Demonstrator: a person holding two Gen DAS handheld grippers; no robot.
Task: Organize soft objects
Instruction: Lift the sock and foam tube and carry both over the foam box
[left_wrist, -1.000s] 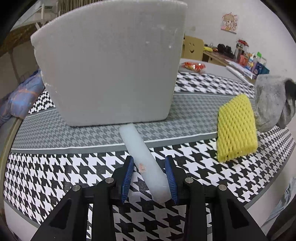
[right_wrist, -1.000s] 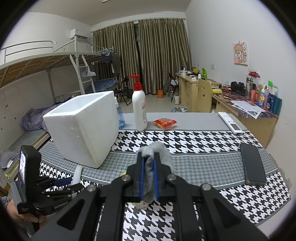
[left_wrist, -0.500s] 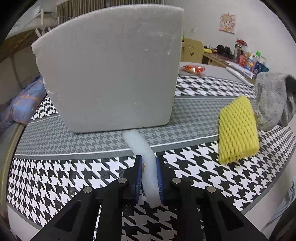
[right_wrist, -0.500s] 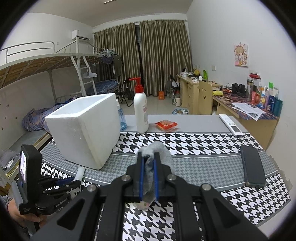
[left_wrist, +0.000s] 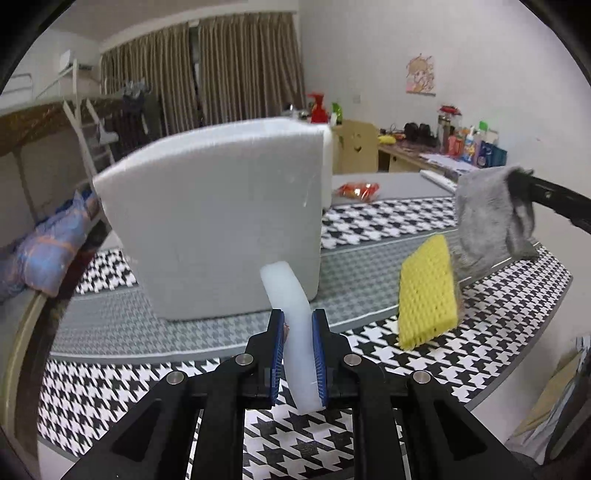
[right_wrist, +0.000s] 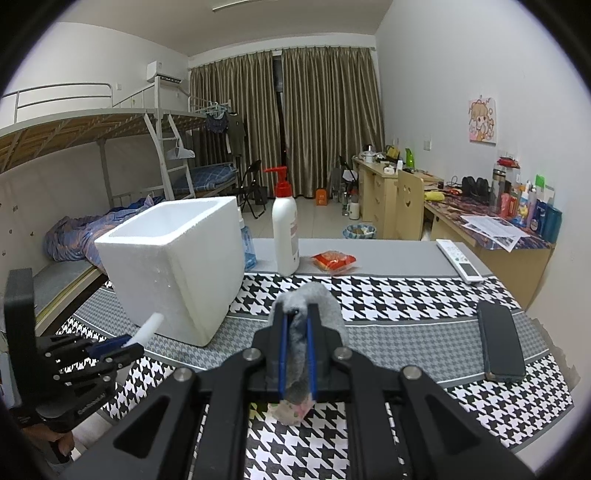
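Observation:
My left gripper (left_wrist: 298, 325) is shut on a white foam strip (left_wrist: 291, 295), which bends upward off the table in front of the white foam box (left_wrist: 218, 221). In the right wrist view the same left gripper (right_wrist: 127, 345) holds the foam strip (right_wrist: 147, 326) at the near corner of the foam box (right_wrist: 173, 258), whose top is open. My right gripper (right_wrist: 295, 325) is shut on a grey sock (right_wrist: 314, 299), held above the houndstooth table (right_wrist: 388, 295). The grey sock (left_wrist: 487, 218) hangs at the right of the left wrist view. A yellow foam net (left_wrist: 428, 295) lies on the table below it.
Behind the box stand a white pump bottle (right_wrist: 285, 229) and a blue bottle (right_wrist: 248, 243). A red snack packet (right_wrist: 333, 260), a white remote (right_wrist: 460, 260) and a black phone (right_wrist: 500, 339) lie on the table. A bunk bed is at the left, desks at the right.
The left gripper closed on the foam strip and lifted it off the table, tilting upward so the room beyond the box came into view. The right gripper kept still with the sock.

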